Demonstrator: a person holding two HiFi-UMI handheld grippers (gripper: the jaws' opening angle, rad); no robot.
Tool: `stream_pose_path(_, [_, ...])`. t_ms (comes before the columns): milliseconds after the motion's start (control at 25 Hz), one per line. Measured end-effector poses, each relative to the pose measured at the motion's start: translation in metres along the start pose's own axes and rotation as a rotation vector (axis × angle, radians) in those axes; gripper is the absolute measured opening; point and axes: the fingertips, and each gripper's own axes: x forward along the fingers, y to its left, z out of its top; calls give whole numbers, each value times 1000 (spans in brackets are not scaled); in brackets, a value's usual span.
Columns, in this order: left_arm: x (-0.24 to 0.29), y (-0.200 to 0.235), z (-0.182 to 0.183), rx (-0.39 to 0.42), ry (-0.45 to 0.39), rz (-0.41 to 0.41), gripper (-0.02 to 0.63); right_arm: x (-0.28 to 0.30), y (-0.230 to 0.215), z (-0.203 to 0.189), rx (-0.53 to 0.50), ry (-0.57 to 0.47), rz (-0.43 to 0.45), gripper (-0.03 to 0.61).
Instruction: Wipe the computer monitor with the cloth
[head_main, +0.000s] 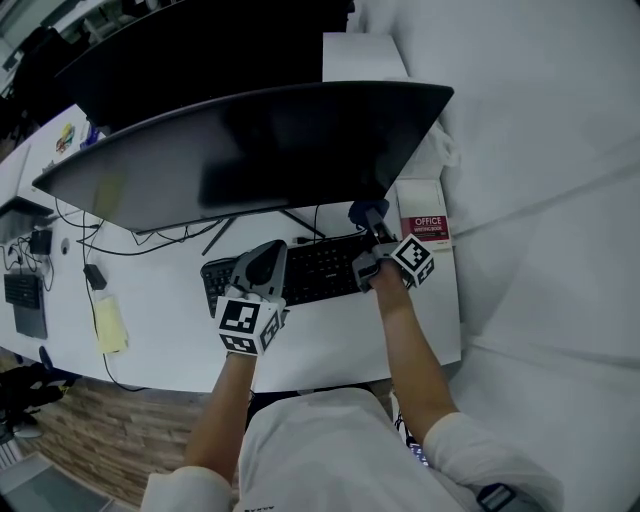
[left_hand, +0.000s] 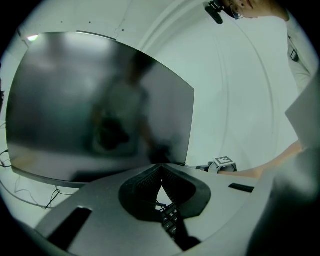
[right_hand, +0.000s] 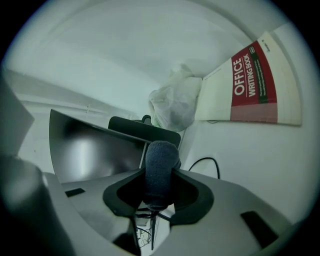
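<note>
Got the cloth (right_hand: 161, 172) gripped, monitor (head_main: 250, 150) not wiped yet, I reckon

Head view: my right gripper (head_main: 372, 222) hangs just beside the monitor's lower right corner, left gripper (head_main: 262, 265) over the keyboard (head_main: 315, 270). Left gripper view: jaws pressed together, nothing in them, screen face ahead. Right gripper view: only here you see my jaws pinching the dark cloth roll.

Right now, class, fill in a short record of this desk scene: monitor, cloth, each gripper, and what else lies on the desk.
Monitor: curved monitor, screen dark, standing on the white desk
Cloth: dark cloth, bunched, near the monitor's lower right corner; contact unclear
Right gripper: shut on the cloth
Left gripper: shut, empty, above the keyboard
Other: red-and-white book at the desk's right
</note>
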Motion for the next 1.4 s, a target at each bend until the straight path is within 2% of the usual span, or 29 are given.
stream_pose_path(640, [-42, 44, -7, -23, 5, 71, 5, 24, 24, -77, -15, 109, 27, 135])
stream_pose_path(1400, [-123, 126, -24, -94, -7, 219, 5, 70, 66, -222, -50, 323, 80, 135])
